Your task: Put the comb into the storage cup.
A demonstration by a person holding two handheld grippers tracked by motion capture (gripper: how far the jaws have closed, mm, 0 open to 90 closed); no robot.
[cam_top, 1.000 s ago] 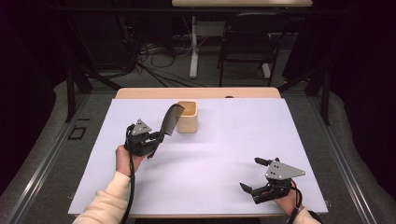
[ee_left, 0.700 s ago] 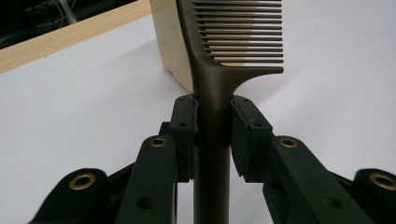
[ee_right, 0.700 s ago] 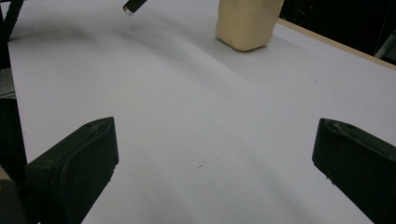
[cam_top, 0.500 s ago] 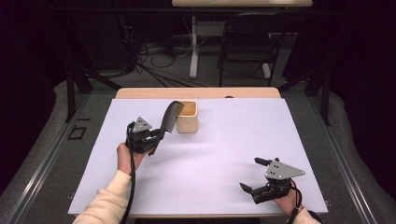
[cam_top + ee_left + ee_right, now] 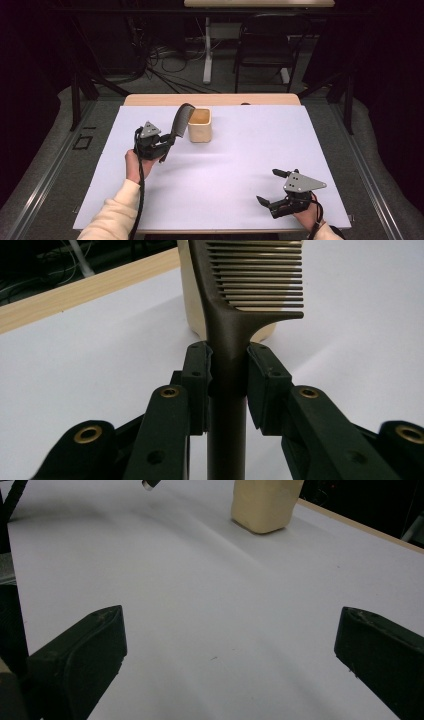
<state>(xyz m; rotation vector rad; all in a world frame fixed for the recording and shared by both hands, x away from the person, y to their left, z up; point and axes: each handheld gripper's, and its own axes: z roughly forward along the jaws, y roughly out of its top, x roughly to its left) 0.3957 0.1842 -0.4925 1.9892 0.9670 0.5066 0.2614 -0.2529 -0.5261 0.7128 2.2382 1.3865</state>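
- Nearest me, my right gripper (image 5: 272, 189) rests low on the white table cover (image 5: 250, 165), its jaws spread wide with nothing between them. In the right gripper view there is bare white surface between the two black jaws, and the beige cup sits well ahead of them.
- Farther in, my left gripper (image 5: 170, 141) is clamped on the handle of a dark comb (image 5: 226, 365). In the left gripper view both pads (image 5: 197, 380) press the handle from either side, just below the point where the teeth begin.
- The comb rises up and forward out of the jaws. Its toothed head (image 5: 182, 120) is just beside the near left rim of the beige cup (image 5: 200, 126), above the table; I cannot tell whether it touches the rim.
- Progress, as I judge it: the pickup is done, since the comb is off the table and firmly gripped. It seems to be on its way into the cup. What is left is to carry the head over the opening, lower or tip it in, and let go.
- The comb is dark brown to black, matte, with a narrow straight handle that widens into a long row of fine, evenly spaced teeth along one side.
- The cup beyond it is a squat, pale beige container with rounded corners, standing upright; its opening looks empty from above.
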